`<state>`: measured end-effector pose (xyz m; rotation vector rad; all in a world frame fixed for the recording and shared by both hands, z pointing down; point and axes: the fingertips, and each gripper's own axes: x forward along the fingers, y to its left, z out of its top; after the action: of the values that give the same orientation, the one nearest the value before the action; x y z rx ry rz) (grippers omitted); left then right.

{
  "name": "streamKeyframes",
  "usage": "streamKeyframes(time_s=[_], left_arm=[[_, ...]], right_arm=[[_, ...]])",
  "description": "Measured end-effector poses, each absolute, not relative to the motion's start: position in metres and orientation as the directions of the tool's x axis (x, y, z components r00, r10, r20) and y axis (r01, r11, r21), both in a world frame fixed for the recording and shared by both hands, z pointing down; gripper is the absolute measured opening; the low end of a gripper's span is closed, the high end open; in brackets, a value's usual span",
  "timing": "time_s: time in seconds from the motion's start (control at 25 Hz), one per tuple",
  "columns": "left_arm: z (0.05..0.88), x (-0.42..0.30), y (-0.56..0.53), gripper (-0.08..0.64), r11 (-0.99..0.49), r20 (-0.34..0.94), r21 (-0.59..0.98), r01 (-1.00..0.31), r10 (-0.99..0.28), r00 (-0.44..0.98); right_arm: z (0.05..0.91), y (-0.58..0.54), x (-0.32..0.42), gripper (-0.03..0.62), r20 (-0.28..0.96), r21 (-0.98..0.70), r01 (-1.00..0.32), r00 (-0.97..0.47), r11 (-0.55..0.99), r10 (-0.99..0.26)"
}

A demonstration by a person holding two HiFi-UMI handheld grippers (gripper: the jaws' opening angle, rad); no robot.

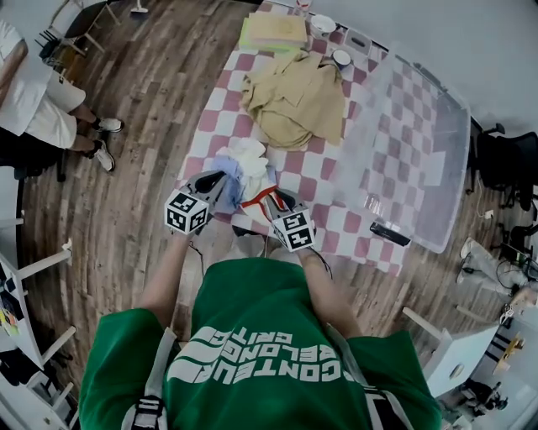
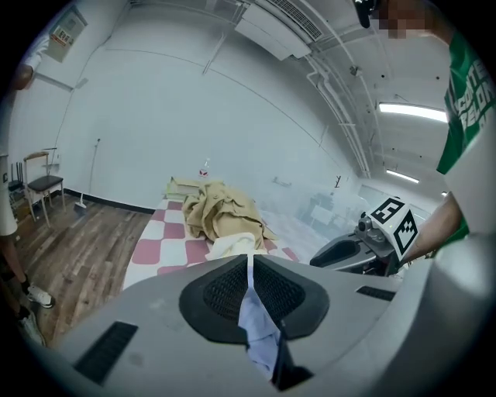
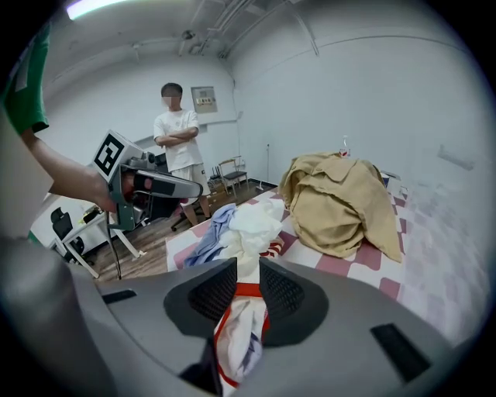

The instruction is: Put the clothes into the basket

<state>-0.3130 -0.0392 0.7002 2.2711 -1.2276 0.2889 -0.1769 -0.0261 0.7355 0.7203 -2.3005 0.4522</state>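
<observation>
Bright, even indoor light throughout. In the left gripper view a ceiling strip light [image 2: 418, 111] glows at 2 o'clock. In the right gripper view a second strip light [image 3: 91, 8] flares at 11 o'clock. Shadows are soft and faint. Both gripper views bend strongly, with black corners and a slightly soft foreground at 6 o'clock. The head view bows at its edges, and the clear basket [image 1: 412, 143] at 2 o'clock looks milky.

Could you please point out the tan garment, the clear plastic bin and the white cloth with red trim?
tan garment [image 1: 294, 101], head view, middle of the heap.
clear plastic bin [image 1: 408, 143], head view, bare floor.
white cloth with red trim [image 3: 239, 332], right gripper view, white fold below the red band.
</observation>
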Motion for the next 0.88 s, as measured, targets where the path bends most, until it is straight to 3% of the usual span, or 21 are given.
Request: streamKeyframes(time_s=[0.12,0.24,0.48,0.88], left_arm=[[0.708,-0.316,-0.044,0.011,-0.443,0.444,0.357,-0.822,-0.694,0.567],[0.721,-0.319,-0.048,0.123,-0.447,0.479,0.364,-0.817,-0.663,0.576],[0.75,-0.319,-0.055,0.307,-0.478,0.528,0.347,-0.807,-0.612,0.589],[0.809,-0.28,-0.051,0.341,-0.545,0.623,0.395,-0.739,-0.432,0.652]], right_arm=[[0.749,-0.025,-0.175,0.149,0.722,-0.135,-0.616,-0.598,0.776,-0.349],[0.763,-0.024,-0.175,0.23,0.74,-0.15,-0.619,-0.587,0.771,-0.327],[0.798,-0.021,-0.185,0.322,0.777,-0.155,-0.609,-0.562,0.778,-0.285],[0.859,-0.033,-0.194,0.351,0.836,-0.169,-0.63,-0.499,0.758,-0.229]])
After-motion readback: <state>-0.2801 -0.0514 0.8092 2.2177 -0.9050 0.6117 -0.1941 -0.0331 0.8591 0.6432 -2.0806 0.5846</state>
